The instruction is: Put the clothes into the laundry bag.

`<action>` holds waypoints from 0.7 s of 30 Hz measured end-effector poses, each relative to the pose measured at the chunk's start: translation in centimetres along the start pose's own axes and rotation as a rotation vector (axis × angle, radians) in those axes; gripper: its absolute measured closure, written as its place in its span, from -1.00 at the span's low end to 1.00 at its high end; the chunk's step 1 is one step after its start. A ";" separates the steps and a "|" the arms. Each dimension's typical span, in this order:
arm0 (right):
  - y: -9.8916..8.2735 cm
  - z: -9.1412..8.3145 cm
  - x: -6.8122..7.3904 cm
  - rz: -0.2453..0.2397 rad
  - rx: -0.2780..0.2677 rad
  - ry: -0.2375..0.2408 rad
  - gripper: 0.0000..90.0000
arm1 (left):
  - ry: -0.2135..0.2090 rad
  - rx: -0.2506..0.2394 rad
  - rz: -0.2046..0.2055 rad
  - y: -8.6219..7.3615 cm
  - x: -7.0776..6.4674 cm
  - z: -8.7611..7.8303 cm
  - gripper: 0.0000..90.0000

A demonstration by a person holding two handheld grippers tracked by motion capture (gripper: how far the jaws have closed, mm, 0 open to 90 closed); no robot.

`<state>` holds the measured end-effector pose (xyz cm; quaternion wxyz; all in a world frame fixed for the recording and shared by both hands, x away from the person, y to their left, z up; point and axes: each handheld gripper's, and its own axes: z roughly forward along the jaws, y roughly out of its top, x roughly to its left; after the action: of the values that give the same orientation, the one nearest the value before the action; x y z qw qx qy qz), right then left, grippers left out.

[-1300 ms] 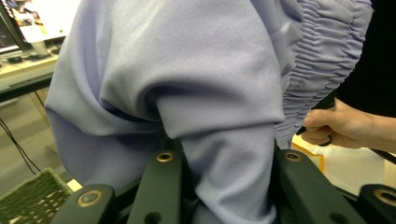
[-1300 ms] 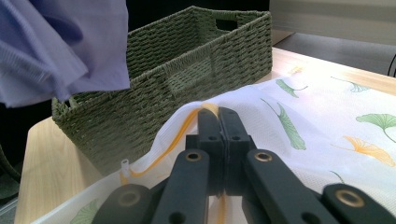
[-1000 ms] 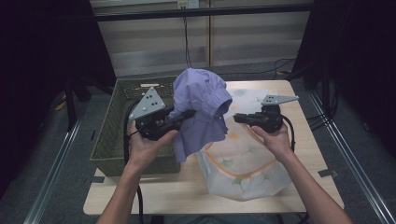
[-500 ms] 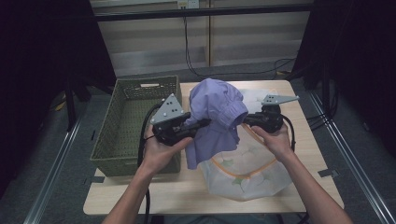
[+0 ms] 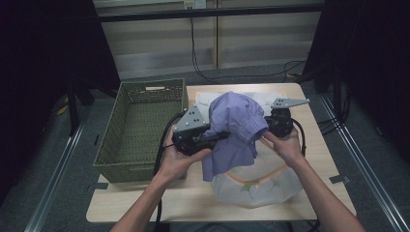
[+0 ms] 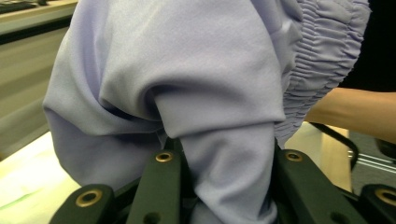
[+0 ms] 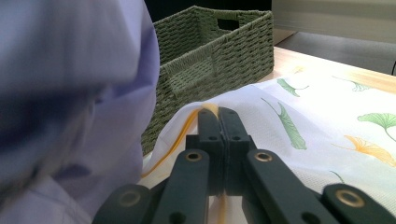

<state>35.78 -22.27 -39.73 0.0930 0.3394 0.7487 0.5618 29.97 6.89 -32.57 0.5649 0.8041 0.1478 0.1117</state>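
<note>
Holding a purple shirt (image 5: 234, 130) up over the desk (image 5: 319, 159), the left gripper (image 5: 212, 139) is clamped on its cloth. The right gripper (image 7: 218, 122) is pinched tight on the yellow edge of a white bag (image 5: 251, 186). The shirt could miss the bag if its mouth sags shut. From above you see both hands and the basket (image 5: 140, 125). The right gripper view shows the leaves on the bag.

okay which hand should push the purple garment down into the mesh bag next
Left, probably. The left gripper already clamps the purple garment above the mesh bag, while the right gripper is shut on the bag's rim.
</note>
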 end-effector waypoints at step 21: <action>0.0 -0.1 -0.1 0.008 -0.007 0.014 1.00 | -0.083 0.062 0.020 -2.2 -2.1 3.3 0.59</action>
<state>35.77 -22.41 -39.74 0.0868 0.3383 0.7460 0.5670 28.87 3.98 -35.79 0.5442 0.8266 0.1197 0.0790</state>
